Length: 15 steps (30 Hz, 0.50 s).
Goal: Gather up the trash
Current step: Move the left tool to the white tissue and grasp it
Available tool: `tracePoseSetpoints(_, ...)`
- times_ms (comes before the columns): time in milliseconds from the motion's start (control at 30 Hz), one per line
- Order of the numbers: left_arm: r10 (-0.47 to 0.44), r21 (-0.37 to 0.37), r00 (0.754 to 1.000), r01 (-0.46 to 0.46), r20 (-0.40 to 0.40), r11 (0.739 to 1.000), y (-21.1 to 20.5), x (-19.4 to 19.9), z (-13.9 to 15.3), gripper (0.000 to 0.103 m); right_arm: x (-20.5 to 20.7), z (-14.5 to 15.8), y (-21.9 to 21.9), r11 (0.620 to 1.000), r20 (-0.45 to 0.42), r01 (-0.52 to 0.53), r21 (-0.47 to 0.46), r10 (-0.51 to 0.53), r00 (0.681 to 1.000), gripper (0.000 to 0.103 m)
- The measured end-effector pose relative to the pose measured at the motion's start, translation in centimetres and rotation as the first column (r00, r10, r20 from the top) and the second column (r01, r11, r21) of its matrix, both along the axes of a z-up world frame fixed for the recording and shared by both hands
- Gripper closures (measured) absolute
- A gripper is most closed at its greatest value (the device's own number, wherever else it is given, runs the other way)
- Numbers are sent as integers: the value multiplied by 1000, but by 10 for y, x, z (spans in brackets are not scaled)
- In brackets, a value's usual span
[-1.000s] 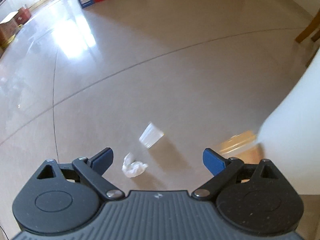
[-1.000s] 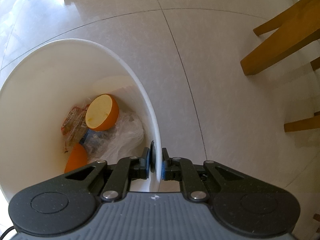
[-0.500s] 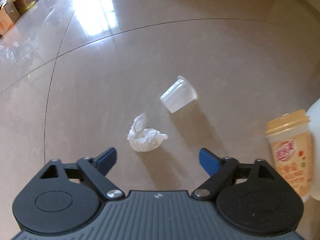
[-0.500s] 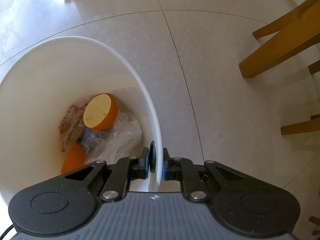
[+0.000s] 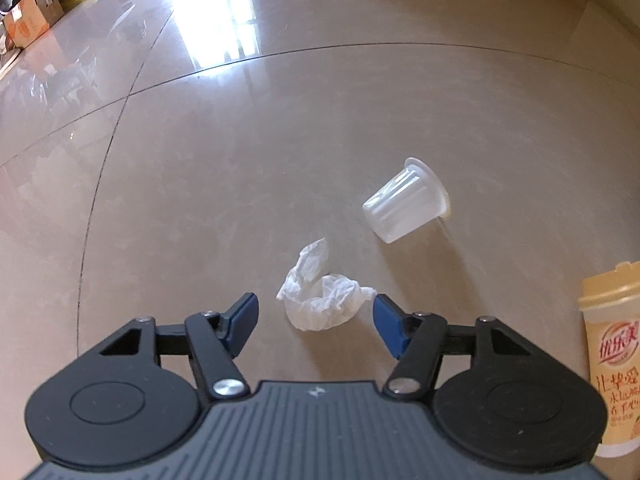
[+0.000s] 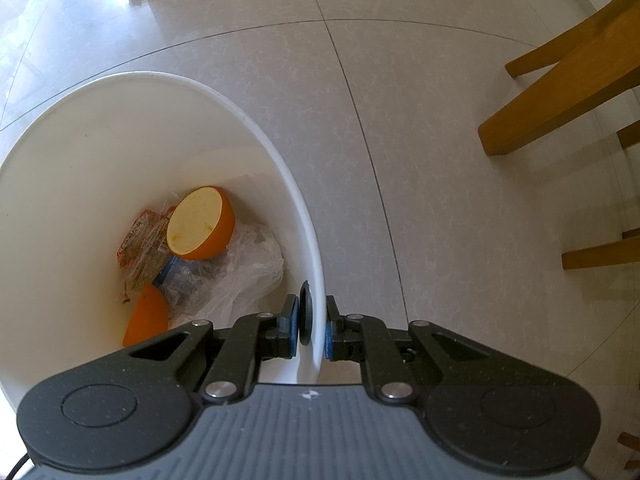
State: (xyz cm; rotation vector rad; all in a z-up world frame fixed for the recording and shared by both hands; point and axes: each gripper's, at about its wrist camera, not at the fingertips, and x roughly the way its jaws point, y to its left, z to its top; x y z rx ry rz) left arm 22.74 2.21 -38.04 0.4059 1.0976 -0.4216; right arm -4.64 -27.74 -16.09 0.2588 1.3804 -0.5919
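Observation:
A crumpled white tissue lies on the tiled floor, just ahead of my left gripper, whose blue fingertips stand open on either side of it. Beyond it a clear plastic cup lies on its side. An upright yellow milk-tea cup stands at the right edge. In the right wrist view my right gripper is shut on the rim of a white bin. Inside the bin are two orange halves, a snack wrapper and a clear plastic bag.
Cardboard boxes stand at the far left along the floor's edge. Wooden chair legs rise to the right of the bin. A bright glare patch lies on the floor far ahead of the left gripper.
My left gripper has moved forward and down toward the tissue, which now sits between the open fingertips. The milk-tea cup has come into view. The right gripper and bin barely shifted.

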Motion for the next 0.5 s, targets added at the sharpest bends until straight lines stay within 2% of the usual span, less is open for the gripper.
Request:
tracePoseSetpoints(167, 21, 2, 1000, -21, -7, 1000, 0, 4, -5, 53, 0, 1, -1, 1000, -1, 3, 3, -3, 1000, 89)
tracePoseSetpoints(433, 19, -6, 1000, -19, -3, 1000, 2, 0, -3, 74, 0, 0, -1, 1000, -1, 2, 3, -2, 1000, 89)
tracePoseSetpoints(500, 17, -5, 1000, -17, -3, 1000, 3, 0, -3, 76, 1, 0, -1, 1000, -2, 1, 2, -1, 1000, 89)
